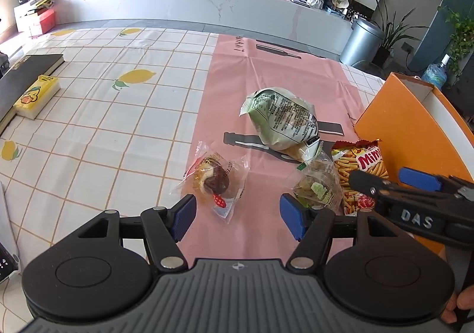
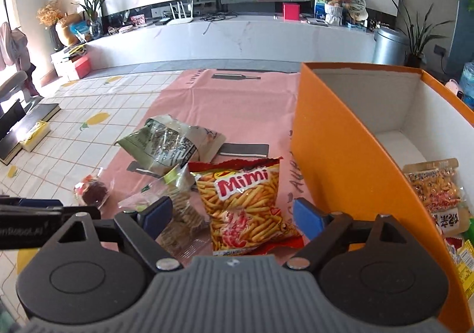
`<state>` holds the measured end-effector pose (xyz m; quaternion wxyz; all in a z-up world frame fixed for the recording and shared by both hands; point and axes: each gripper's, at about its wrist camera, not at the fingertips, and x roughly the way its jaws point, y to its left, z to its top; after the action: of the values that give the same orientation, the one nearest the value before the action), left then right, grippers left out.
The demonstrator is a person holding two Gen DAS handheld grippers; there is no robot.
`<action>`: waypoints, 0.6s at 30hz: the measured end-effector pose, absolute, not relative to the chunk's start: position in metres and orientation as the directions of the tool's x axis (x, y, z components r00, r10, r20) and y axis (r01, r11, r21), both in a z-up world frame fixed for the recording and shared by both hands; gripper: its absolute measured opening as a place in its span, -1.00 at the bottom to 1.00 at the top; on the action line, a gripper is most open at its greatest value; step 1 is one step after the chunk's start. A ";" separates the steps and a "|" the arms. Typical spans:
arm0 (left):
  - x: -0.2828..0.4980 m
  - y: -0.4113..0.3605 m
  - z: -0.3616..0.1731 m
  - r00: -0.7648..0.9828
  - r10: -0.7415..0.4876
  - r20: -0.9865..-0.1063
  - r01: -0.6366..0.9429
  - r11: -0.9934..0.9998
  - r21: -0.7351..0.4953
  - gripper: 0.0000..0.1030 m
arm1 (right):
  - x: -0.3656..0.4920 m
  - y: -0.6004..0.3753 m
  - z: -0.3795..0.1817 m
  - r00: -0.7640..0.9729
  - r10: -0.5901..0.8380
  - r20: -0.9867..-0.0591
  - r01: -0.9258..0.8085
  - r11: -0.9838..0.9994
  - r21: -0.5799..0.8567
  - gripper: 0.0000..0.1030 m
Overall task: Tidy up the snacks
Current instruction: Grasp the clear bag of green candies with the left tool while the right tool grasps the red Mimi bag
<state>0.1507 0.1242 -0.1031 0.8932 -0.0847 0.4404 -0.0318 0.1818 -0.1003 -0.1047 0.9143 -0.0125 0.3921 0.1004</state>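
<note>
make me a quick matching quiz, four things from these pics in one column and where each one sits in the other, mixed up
Things:
1. Mimi bag
2. green-white bag
3. yellow tissue pack
4. peanut pack

Places:
A. inside the orange box
B. on the lemon-print cloth, beside a black book
C. between the open right gripper fingers
D. on the pink mat, farthest of the loose snacks

Pairs: 1-C, 2-D, 3-B, 4-A

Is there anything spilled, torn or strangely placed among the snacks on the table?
Nothing is spilled or visibly torn. The green bag overlaps the cracker packet untidily, and four snacks lie outside the orange box.
</note>
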 end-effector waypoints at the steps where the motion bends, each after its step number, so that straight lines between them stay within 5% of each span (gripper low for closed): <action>1: 0.151 0.124 -0.103 0.614 -0.140 -0.777 -0.012 0.982 -0.187 0.48 | 0.186 -0.099 -0.107 0.671 0.166 -0.722 -0.197 0.980 0.042 0.44; 6: 0.148 0.118 -0.102 0.617 -0.223 -0.755 0.040 0.967 -0.253 0.48 | 0.199 -0.100 -0.122 0.652 0.169 -0.740 -0.220 0.975 0.029 0.42; 11: 0.150 0.115 -0.107 0.603 -0.270 -0.751 0.046 0.951 -0.306 0.46 | 0.201 -0.108 -0.130 0.624 0.231 -0.747 -0.243 0.965 0.095 0.13; 18: 0.151 0.115 -0.110 0.589 -0.309 -0.747 0.035 0.933 -0.359 0.33 | 0.188 -0.105 -0.129 0.542 0.371 -0.754 -0.322 0.920 0.222 0.00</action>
<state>0.1510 0.1146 -0.1097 0.8778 -0.1550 0.4425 -0.0980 0.1883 -0.1046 -0.1286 0.8776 0.0284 0.4358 0.1975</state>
